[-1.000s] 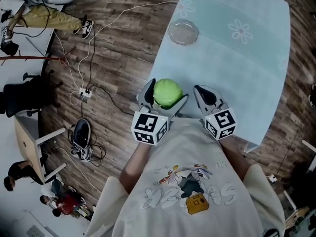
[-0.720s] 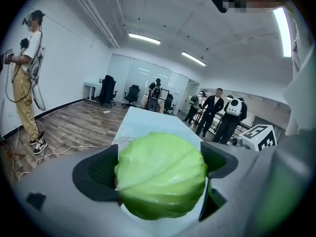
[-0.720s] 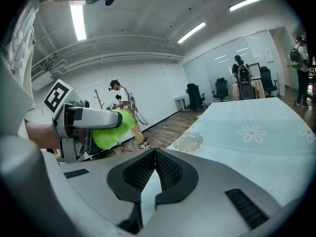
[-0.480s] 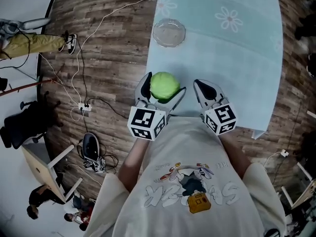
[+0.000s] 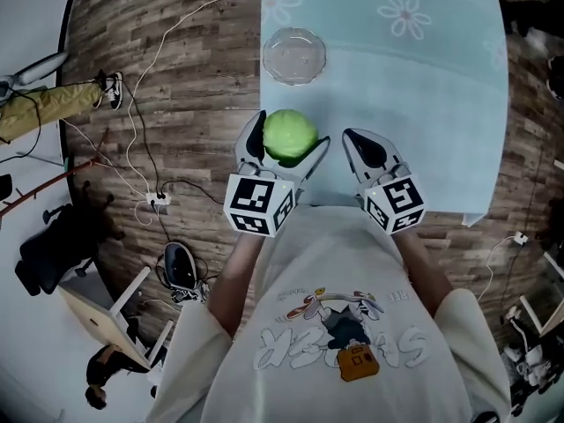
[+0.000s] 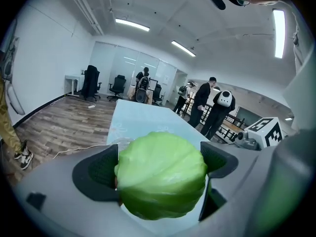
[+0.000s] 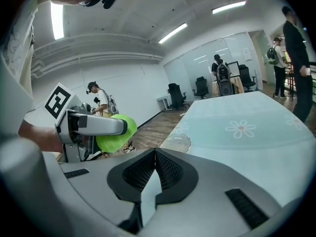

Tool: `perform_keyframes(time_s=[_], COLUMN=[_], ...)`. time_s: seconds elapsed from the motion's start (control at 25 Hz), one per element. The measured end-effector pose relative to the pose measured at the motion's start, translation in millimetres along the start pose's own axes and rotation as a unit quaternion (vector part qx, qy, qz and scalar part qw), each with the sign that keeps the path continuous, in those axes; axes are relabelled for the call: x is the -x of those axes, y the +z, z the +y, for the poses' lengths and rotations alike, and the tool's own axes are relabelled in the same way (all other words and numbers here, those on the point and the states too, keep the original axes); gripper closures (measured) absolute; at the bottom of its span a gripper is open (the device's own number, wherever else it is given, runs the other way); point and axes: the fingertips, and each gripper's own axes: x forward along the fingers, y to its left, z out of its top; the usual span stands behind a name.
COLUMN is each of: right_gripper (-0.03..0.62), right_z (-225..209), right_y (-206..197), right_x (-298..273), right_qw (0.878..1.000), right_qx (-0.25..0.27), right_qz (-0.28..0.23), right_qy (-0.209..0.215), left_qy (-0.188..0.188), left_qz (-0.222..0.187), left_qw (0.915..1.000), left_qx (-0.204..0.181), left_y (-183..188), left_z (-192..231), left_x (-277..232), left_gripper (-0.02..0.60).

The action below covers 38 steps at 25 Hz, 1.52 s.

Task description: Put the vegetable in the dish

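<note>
A round green cabbage (image 5: 289, 135) is clamped between the jaws of my left gripper (image 5: 280, 144), held above the near left corner of the pale blue table (image 5: 423, 95). In the left gripper view the cabbage (image 6: 162, 176) fills the gap between both pads. A clear glass dish (image 5: 293, 55) lies on the table just beyond it, near the left edge, and shows faintly behind the cabbage as the dish (image 6: 116, 143). My right gripper (image 5: 363, 148) hovers beside the left one, jaws pressed together with nothing in them. From the right gripper view I see the dish (image 7: 177, 142) and the cabbage (image 7: 114, 134) at left.
White flower prints (image 5: 404, 13) mark the tablecloth. Cables and a power strip (image 5: 157, 203) lie on the wooden floor at left, with a chair and desk nearby. Several people stand at the far end of the room (image 6: 202, 100).
Both grippers have moved forward over the table's near edge, and the cabbage now sits closer to the glass dish. The grip on the cabbage is unchanged.
</note>
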Motion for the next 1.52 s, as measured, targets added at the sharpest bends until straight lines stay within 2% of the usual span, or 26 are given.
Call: perform_keyframes(time_s=[0.36,0.8,1.24,1.52], right_gripper=[0.574,0.574,0.574,0.574], right_z=[-7.7,-28.7,-41.6,-48.3], right_y=[1.0,-7.7,-14.9,-21.1], right_x=[-28.1,-57.8,-82.5,-95.4], right_qw=[0.999,0.997,0.996,0.995], right_qx=[-0.021,-0.045,-0.041,-0.055], right_qz=[0.008,0.028,0.050,0.057], right_qy=[-0.027,-0.064,-0.060,-0.059], left_qy=[-0.022,-0.031,-0.037,-0.024], left_qz=[0.024,0.043,0.071,0.092], left_qw=[0.9993,0.9985,0.9966,0.9954], left_qx=[-0.020,-0.017,-0.017,-0.010], left_y=[-2.2,-7.6,-21.3,-32.8], left_z=[28.1,63.1,90.8,113.4], left_x=[-31.8,-76.5,-130.0,-162.9], left_gripper=[0.057,0.057,0.057,0.057])
